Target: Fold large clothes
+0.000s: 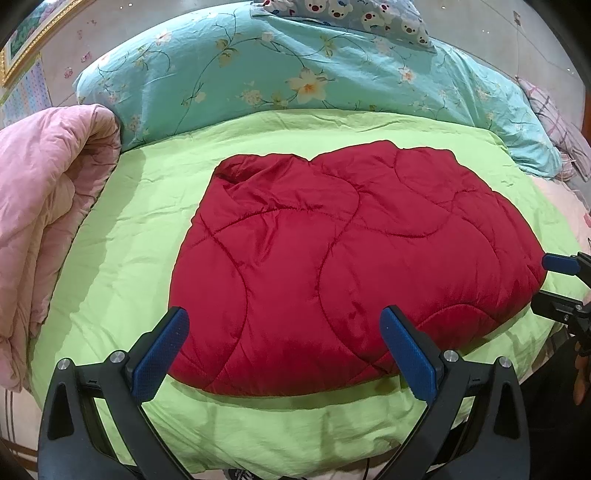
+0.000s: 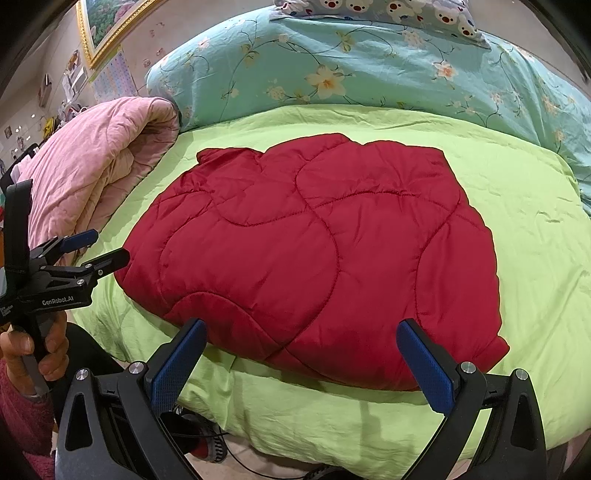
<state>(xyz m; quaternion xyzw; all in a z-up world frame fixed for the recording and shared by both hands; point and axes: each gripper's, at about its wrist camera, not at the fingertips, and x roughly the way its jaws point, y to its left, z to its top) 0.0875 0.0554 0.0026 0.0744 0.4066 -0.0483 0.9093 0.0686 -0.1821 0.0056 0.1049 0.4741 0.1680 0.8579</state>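
- A pink quilt [image 1: 44, 206] is bunched up along the left edge of the bed, just beside the green sheet [image 1: 122, 236] that covers the middle.
- My left gripper [image 1: 284, 354] hangs over the near edge of the bed with its blue fingers [image 1: 160, 354] spread wide and nothing between them.
- The red jacket [image 1: 343, 258] lies folded into a thick, rounded bundle in the middle of the green sheet, closer to the near edge than the far one.
- It is shiny and padded, with curved stitch lines across the top; its far edge is lumpy and its near edge is a smooth fold.
- My right gripper [image 2: 303, 362] hangs over the jacket's near edge, fingers equally wide apart, holding nothing.
- In the right wrist view, a hand [image 2: 33, 350] grips the handle of the left gripper at the far left.
- A teal flowered duvet [image 1: 295, 70] is heaped along the far edge, with a bear-print pillow [image 1: 351, 14] behind it.
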